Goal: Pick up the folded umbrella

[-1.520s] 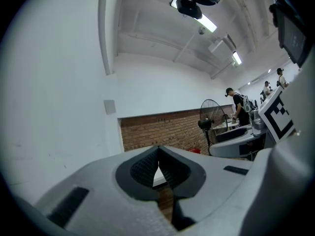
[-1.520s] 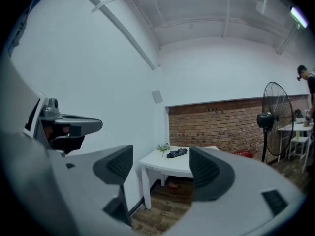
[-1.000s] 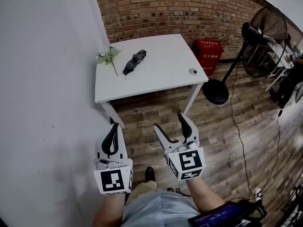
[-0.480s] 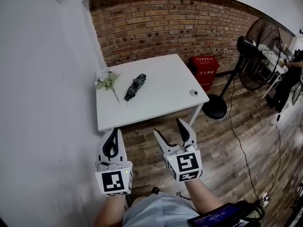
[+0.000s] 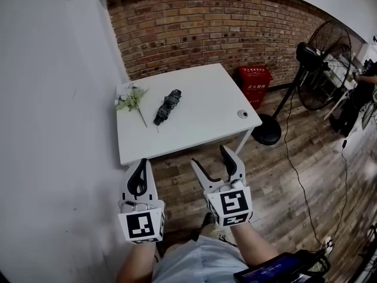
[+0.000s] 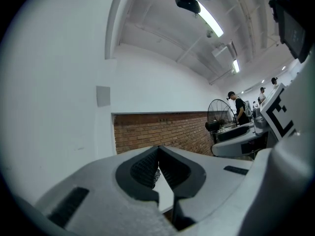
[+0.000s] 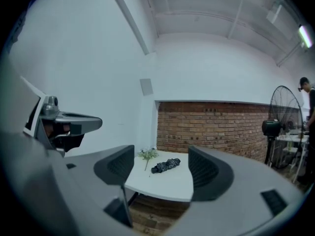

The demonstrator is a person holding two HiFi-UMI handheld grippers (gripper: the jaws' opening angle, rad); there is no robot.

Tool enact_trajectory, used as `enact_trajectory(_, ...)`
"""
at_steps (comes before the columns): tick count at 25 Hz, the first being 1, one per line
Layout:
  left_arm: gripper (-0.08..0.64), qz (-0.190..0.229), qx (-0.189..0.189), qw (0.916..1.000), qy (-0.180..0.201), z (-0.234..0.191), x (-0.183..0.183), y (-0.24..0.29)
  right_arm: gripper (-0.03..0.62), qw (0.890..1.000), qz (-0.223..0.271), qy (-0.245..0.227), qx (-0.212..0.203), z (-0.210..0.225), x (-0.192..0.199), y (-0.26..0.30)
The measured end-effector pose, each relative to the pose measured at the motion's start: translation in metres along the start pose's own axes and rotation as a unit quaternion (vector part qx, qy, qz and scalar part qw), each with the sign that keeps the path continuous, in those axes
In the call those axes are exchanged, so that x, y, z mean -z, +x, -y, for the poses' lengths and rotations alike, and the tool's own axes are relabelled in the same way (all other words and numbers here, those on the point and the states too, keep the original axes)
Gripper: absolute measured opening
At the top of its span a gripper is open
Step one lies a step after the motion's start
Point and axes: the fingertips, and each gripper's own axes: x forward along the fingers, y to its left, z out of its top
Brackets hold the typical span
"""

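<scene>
The folded umbrella (image 5: 167, 106), dark and bundled, lies on the left half of a white table (image 5: 200, 128); the right gripper view shows the umbrella (image 7: 166, 165) far ahead, framed between the jaws. Both grippers are held level over the wooden floor, short of the table's near edge and well apart from the umbrella. My left gripper (image 5: 141, 163) is shut with nothing in it, its pads (image 6: 147, 163) meeting at the tips. My right gripper (image 5: 211, 156) stands open and empty, jaws wide apart.
A sprig of white flowers (image 5: 132, 98) lies left of the umbrella. A small round object (image 5: 242, 114) sits near the table's right corner. A white wall (image 5: 53, 128) runs along the left. A red box (image 5: 254, 79) and a standing fan (image 5: 324, 49) with round base (image 5: 268, 122) are to the right.
Both grippers have moved forward toward the table, which now sits closer in the head view. Neither gripper's jaws have changed, and the umbrella has not moved.
</scene>
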Motion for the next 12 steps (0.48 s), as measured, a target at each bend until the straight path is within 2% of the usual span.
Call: enact_trajectory(12,0.006,-0.016,0.002,0.9999,0.002,-0.004,0.018,0.022,0.344,1.0,-0.002,0.008,0.009,0.014,0.009,0.023)
